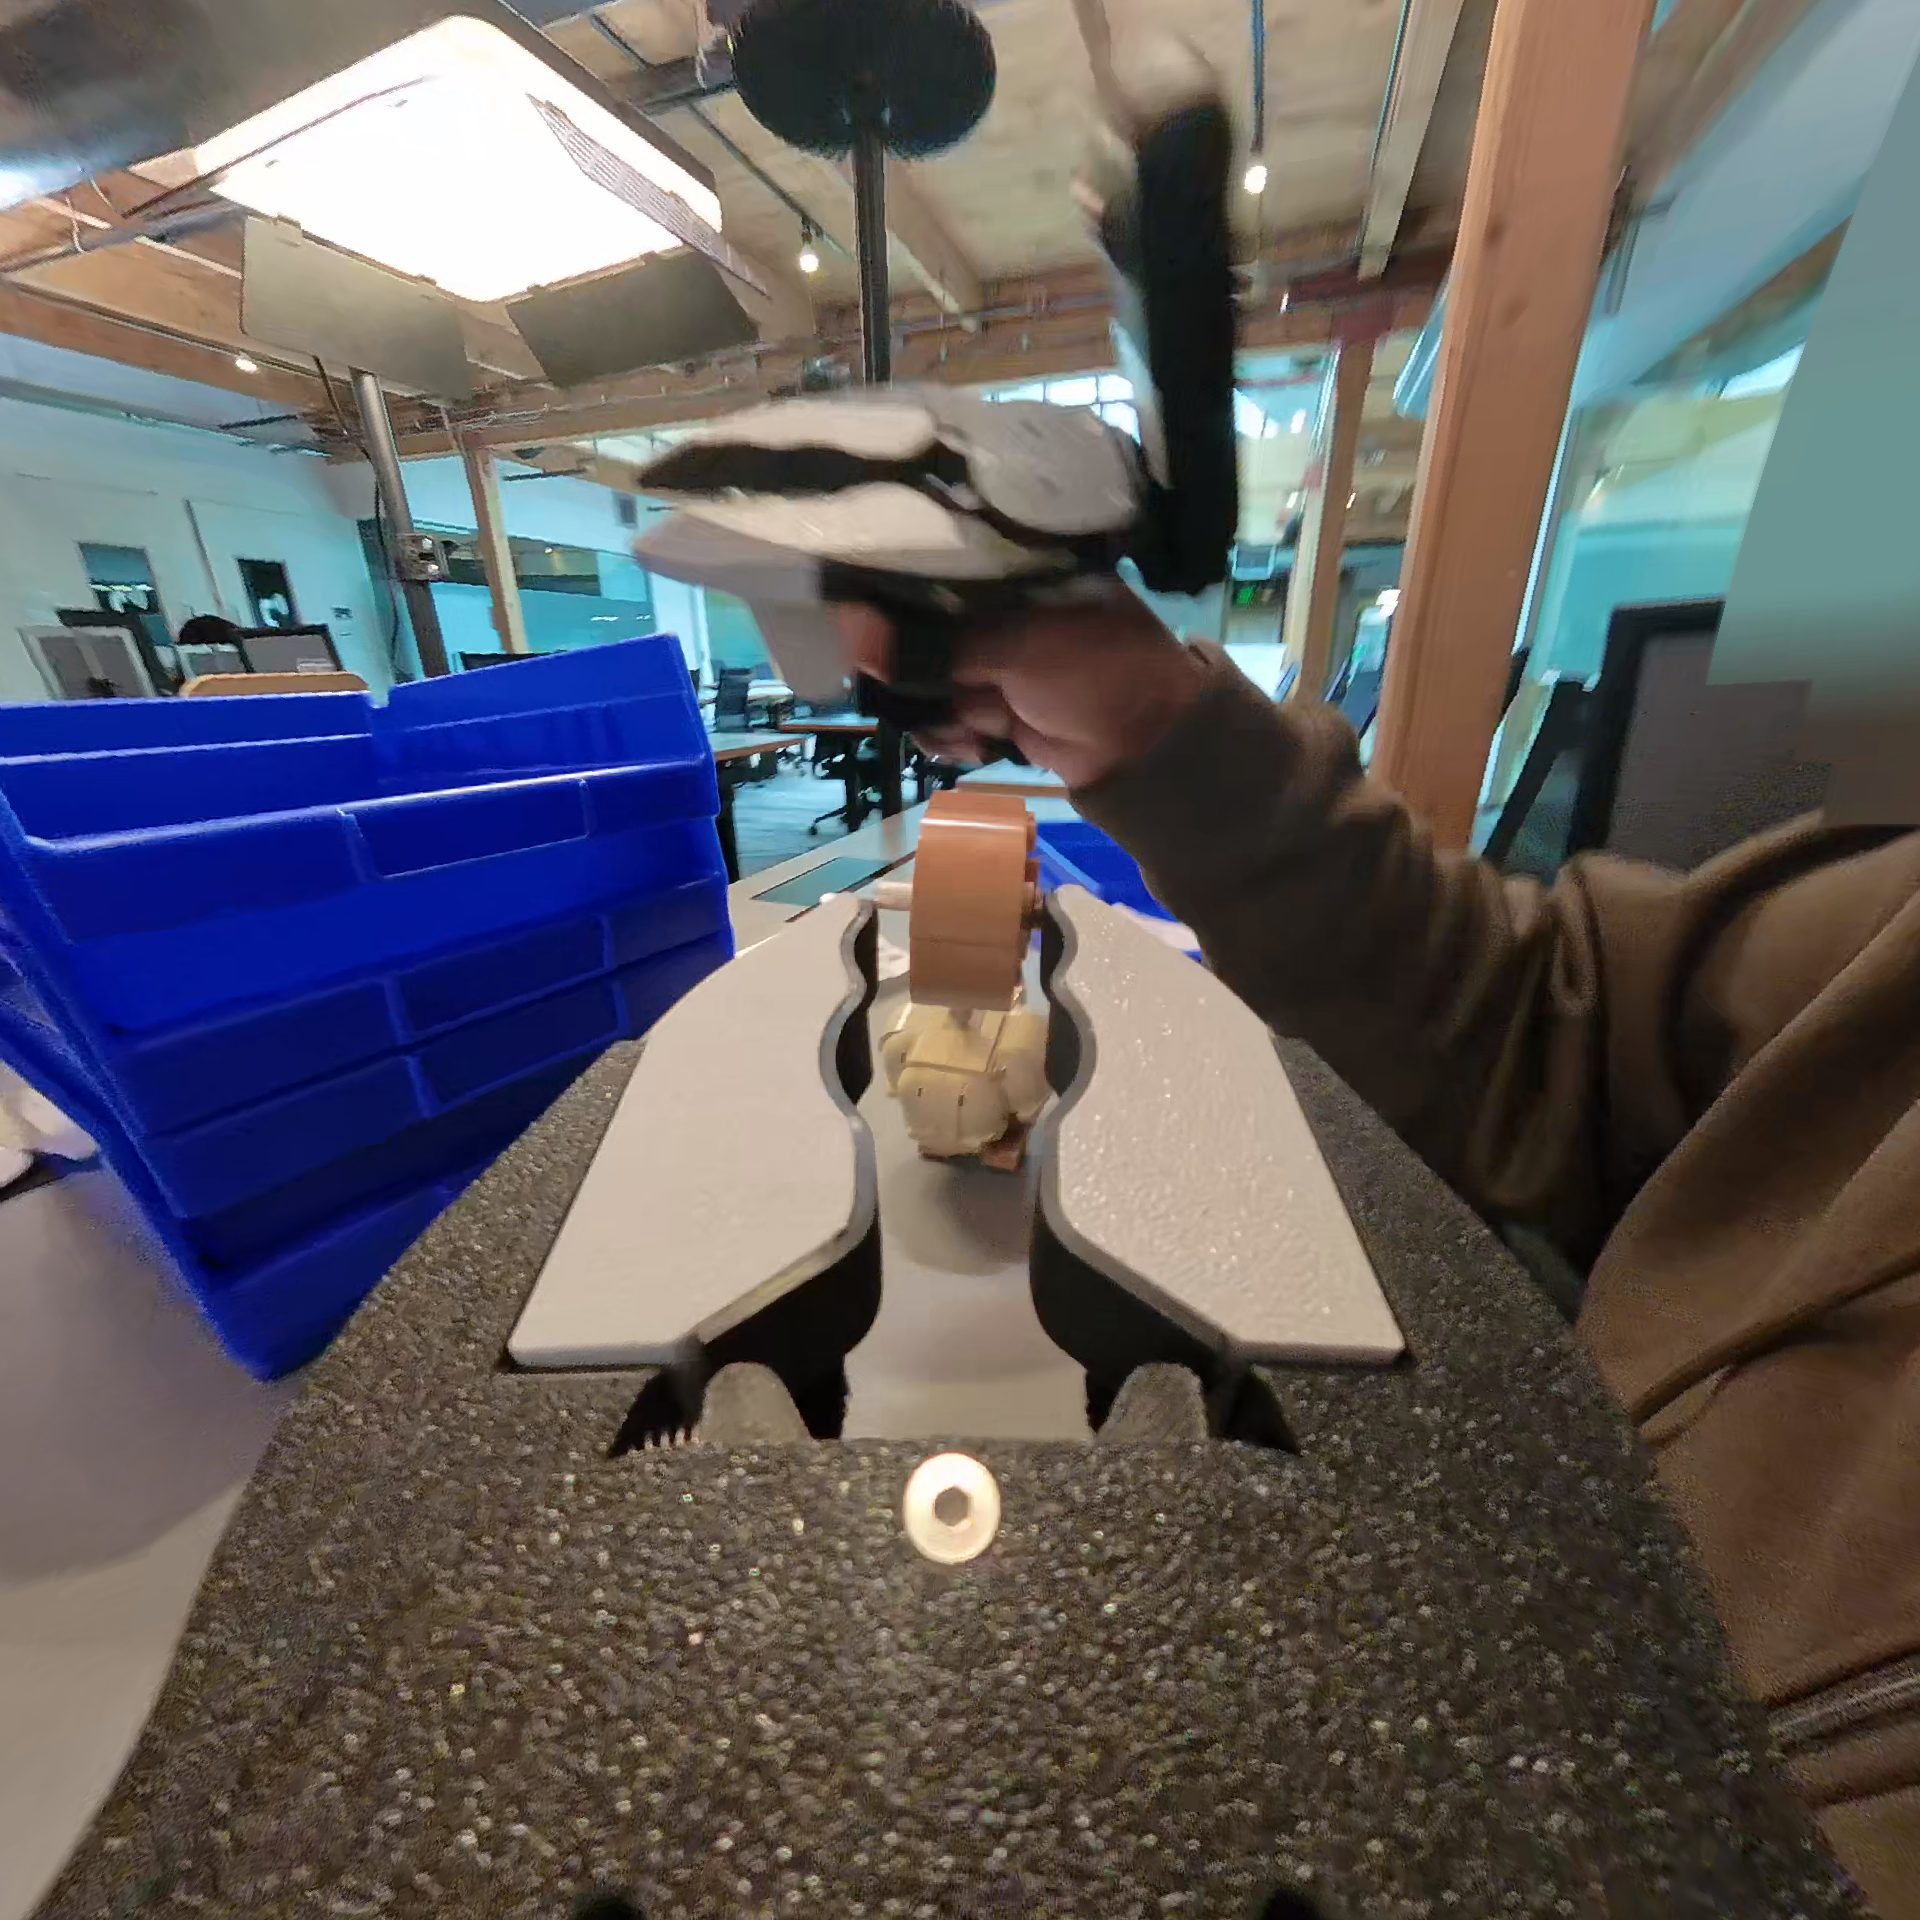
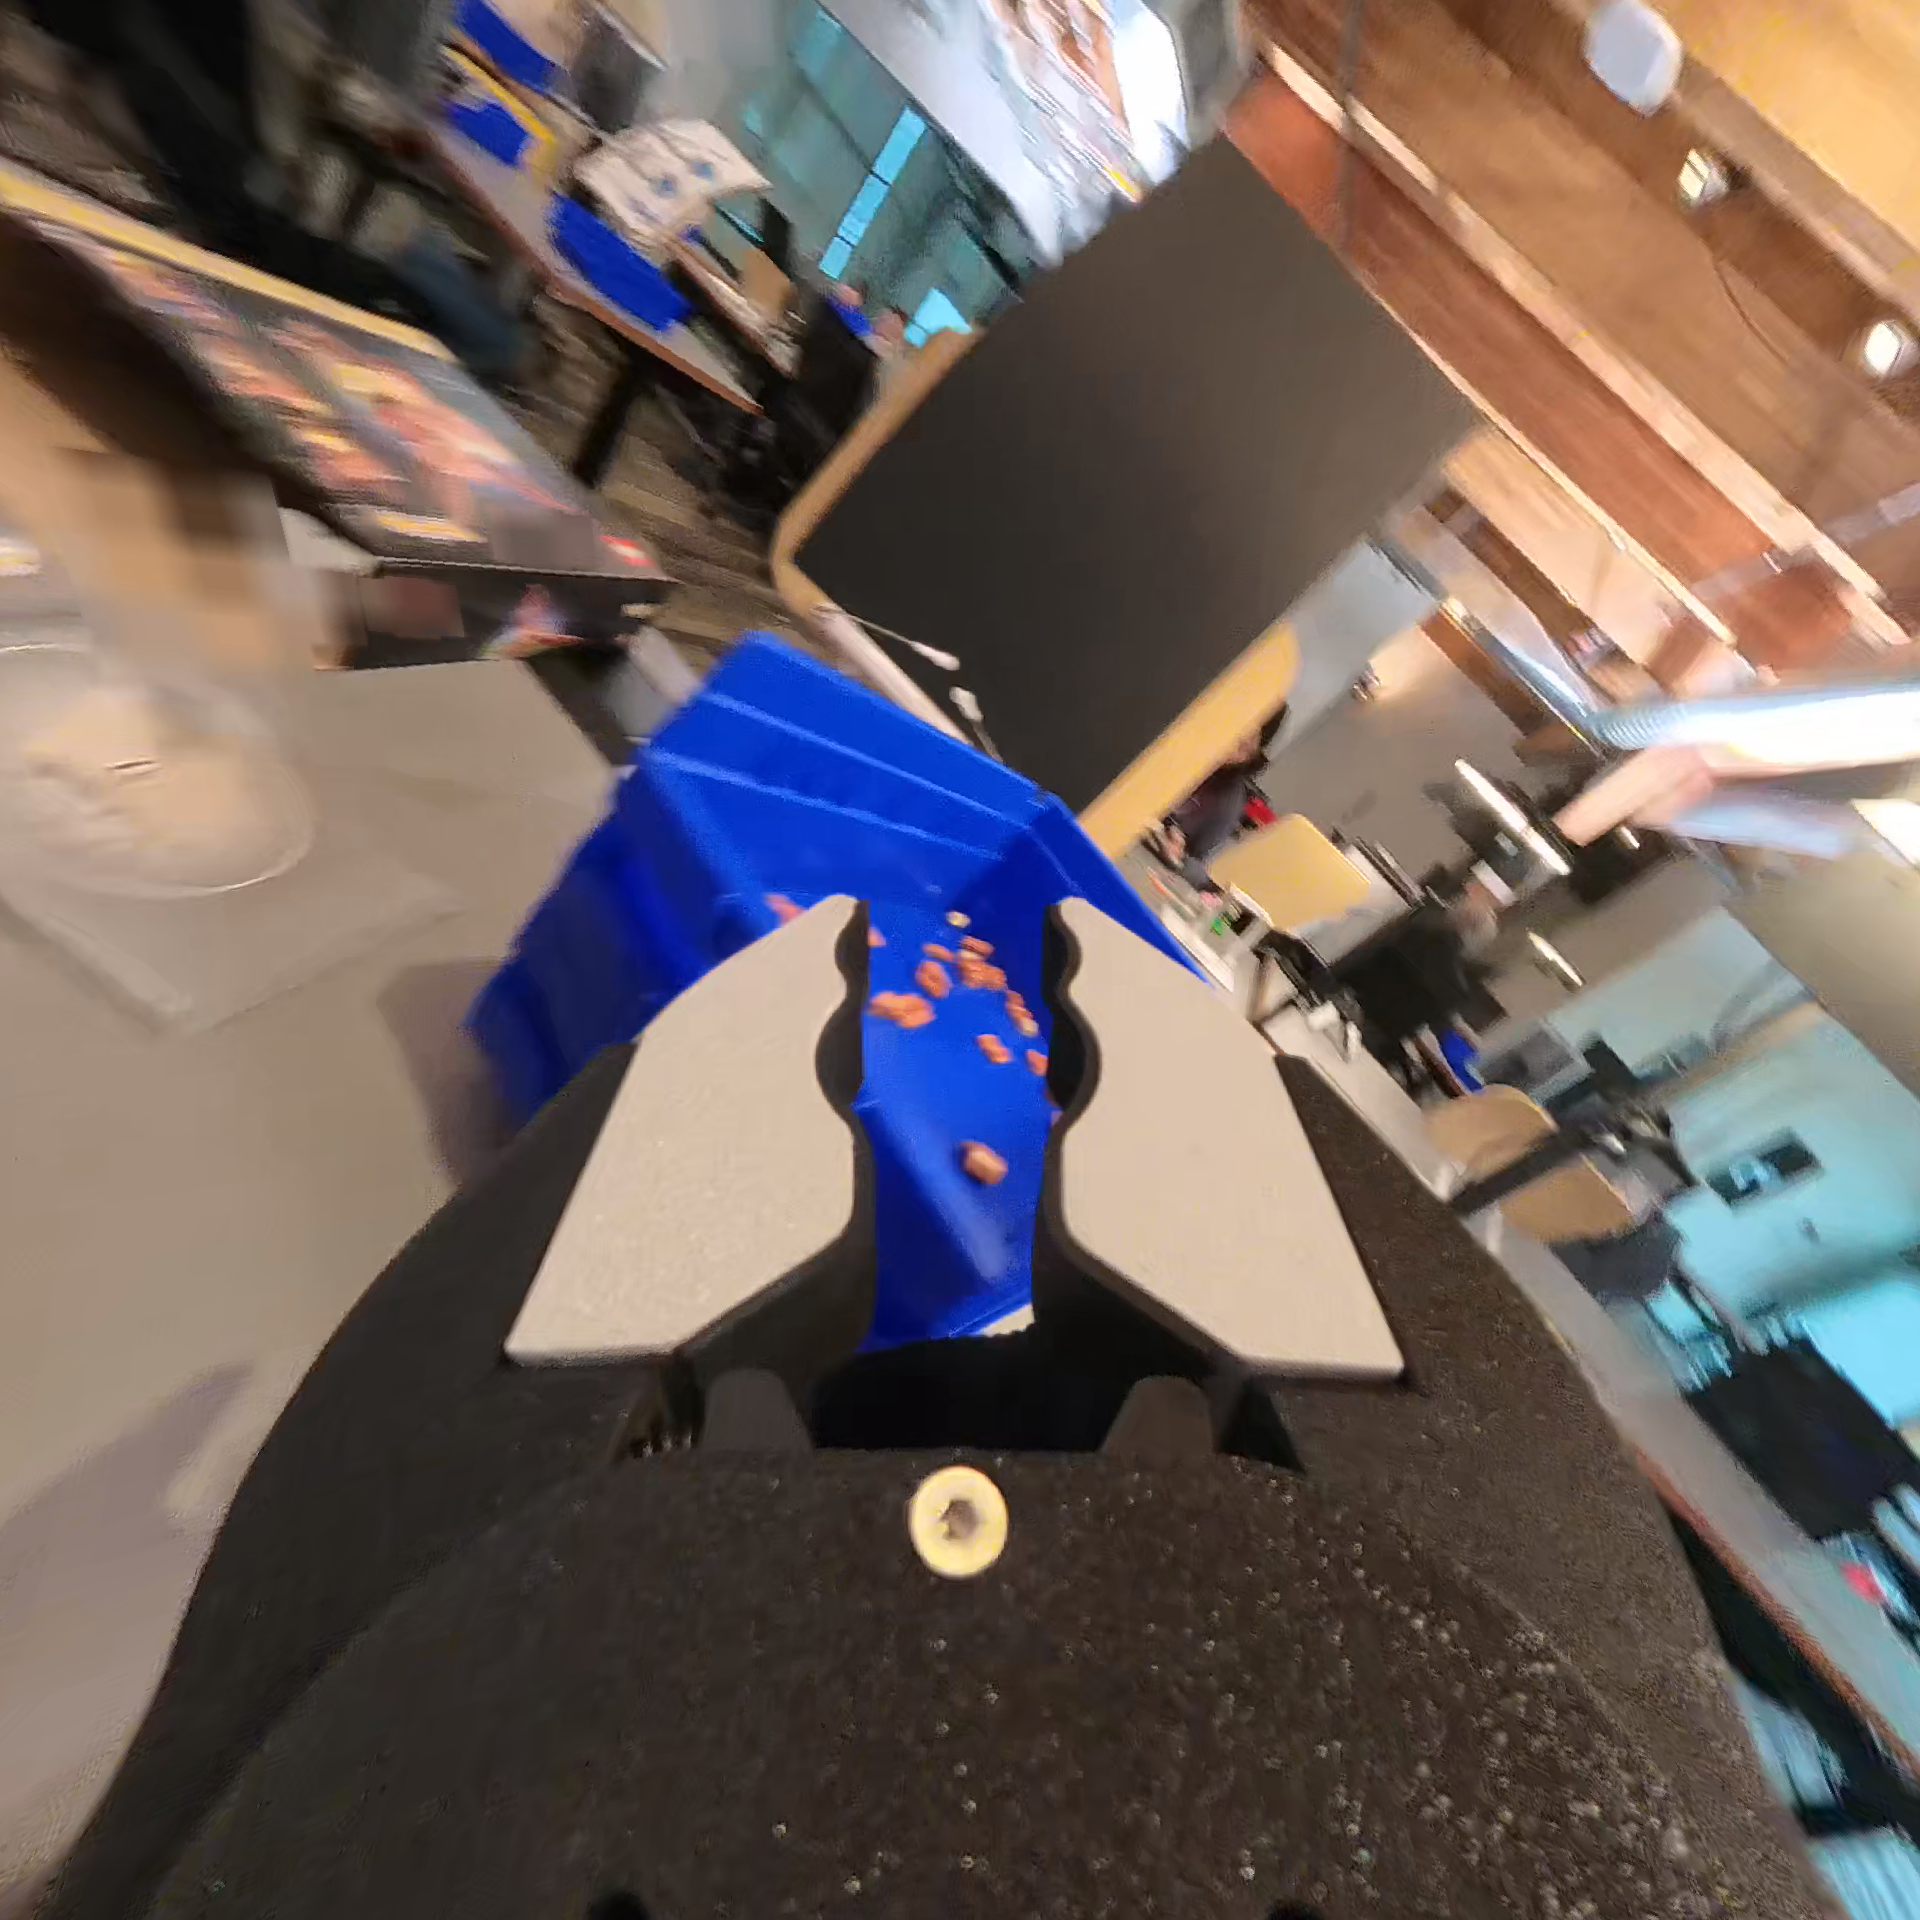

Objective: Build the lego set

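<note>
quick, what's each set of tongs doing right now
Left tongs: shut on the brown-and-tan lego build.
Right tongs: open, empty, over the blue bin.

- Open-plan office, probably shared with a workshop.
- Rows of desks (image 1: 800, 743) and office chairs (image 1: 732, 691) behind.
- Exposed timber beams (image 1: 1496, 416), stacked blue bins (image 1: 343, 935).

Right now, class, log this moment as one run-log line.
left claw: shut on tan-and-brown lego figure | right claw: open, empty, aimed at blue plastic bin of small orange lego pieces
</note>
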